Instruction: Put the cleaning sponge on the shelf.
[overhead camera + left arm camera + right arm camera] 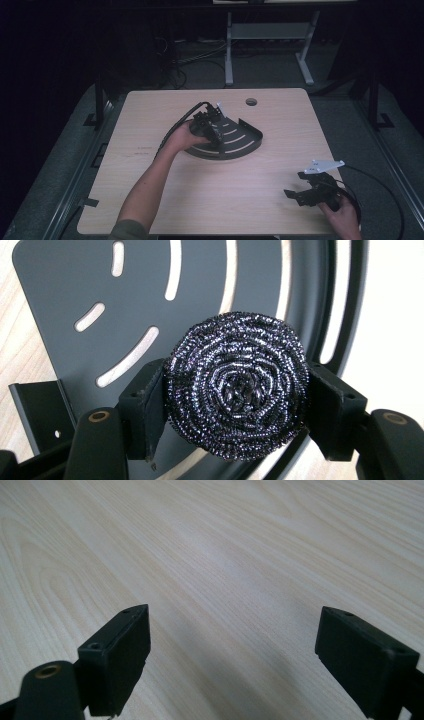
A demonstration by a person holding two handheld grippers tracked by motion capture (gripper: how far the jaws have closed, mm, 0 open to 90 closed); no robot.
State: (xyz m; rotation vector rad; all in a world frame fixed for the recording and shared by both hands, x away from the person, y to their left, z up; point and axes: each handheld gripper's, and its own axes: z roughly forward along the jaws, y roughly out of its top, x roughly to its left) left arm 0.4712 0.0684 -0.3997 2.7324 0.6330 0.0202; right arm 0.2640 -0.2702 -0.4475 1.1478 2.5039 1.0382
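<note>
Item: scourer, clamped btwn jaws of my L gripper over dark slotted tray at frame centre; R gripper lower right, jaws apart, idle on table; I'd lower slow, keep it level, release once seated.

We see a round, dark steel scourer, coiled and glinting, above the slotted grey corner shelf, toward its six o'clock rim.
</note>
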